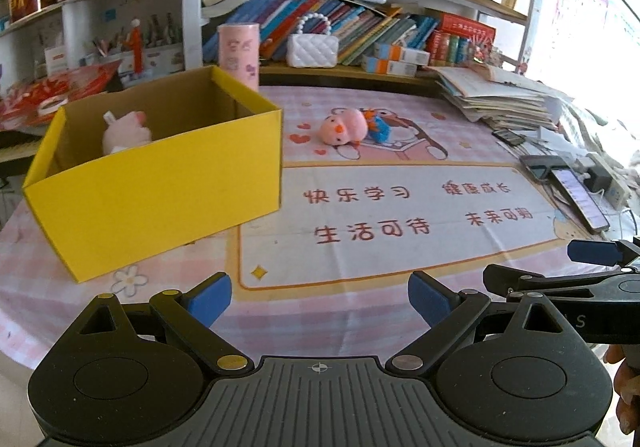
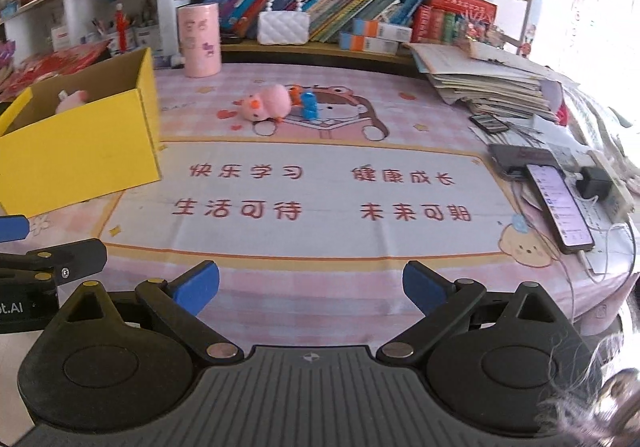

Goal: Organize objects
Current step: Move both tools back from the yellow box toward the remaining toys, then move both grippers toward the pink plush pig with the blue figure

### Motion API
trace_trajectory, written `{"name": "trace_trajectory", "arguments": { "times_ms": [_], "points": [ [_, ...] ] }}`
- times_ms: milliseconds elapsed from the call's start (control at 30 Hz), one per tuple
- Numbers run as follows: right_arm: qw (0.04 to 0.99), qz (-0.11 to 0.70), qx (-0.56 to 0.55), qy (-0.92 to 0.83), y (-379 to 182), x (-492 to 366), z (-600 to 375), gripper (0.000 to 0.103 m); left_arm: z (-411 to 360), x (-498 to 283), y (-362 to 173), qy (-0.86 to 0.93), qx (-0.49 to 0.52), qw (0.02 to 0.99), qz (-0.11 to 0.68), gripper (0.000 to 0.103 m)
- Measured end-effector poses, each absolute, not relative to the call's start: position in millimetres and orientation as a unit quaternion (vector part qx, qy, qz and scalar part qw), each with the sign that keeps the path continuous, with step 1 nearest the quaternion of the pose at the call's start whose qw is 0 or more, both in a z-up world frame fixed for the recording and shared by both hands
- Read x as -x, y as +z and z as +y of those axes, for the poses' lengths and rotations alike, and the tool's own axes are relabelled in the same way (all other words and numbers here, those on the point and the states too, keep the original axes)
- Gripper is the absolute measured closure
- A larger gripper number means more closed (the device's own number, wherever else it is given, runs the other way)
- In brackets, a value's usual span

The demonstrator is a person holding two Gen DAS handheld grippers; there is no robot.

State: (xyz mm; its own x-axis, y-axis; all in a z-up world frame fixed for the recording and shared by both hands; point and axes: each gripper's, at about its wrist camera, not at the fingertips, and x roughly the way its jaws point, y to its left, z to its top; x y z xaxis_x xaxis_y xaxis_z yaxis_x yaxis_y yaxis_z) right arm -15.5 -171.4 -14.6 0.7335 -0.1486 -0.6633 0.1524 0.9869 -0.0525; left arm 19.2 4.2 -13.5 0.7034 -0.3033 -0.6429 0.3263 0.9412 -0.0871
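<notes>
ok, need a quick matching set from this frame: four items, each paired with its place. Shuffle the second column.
Items:
1. white plush
2. pink plush
3. phone
4. white purse

Places:
A. on the shelf, against the books
B. inside the yellow box
C. lying on the mat, beside a blue toy
D. at the table's right edge, cable plugged in

Pairs: 1-B, 2-C, 3-D, 4-A

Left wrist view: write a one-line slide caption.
Open left tongs face a yellow box holding one pink plush; another plush lies outside.
</notes>
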Motion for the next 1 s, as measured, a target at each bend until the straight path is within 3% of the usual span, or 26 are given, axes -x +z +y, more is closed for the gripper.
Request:
{"name": "trace_trajectory", "arguments": {
  "times_ms": [1000],
  "points": [
    [0.925, 0.372, 0.004, -0.076, -18.3, -44.9, -245.1, 0.004, -69.5, -74.6, -14.7, -0.166, -0.017, 0.921, 0.351, 0.006]
  ]
}}
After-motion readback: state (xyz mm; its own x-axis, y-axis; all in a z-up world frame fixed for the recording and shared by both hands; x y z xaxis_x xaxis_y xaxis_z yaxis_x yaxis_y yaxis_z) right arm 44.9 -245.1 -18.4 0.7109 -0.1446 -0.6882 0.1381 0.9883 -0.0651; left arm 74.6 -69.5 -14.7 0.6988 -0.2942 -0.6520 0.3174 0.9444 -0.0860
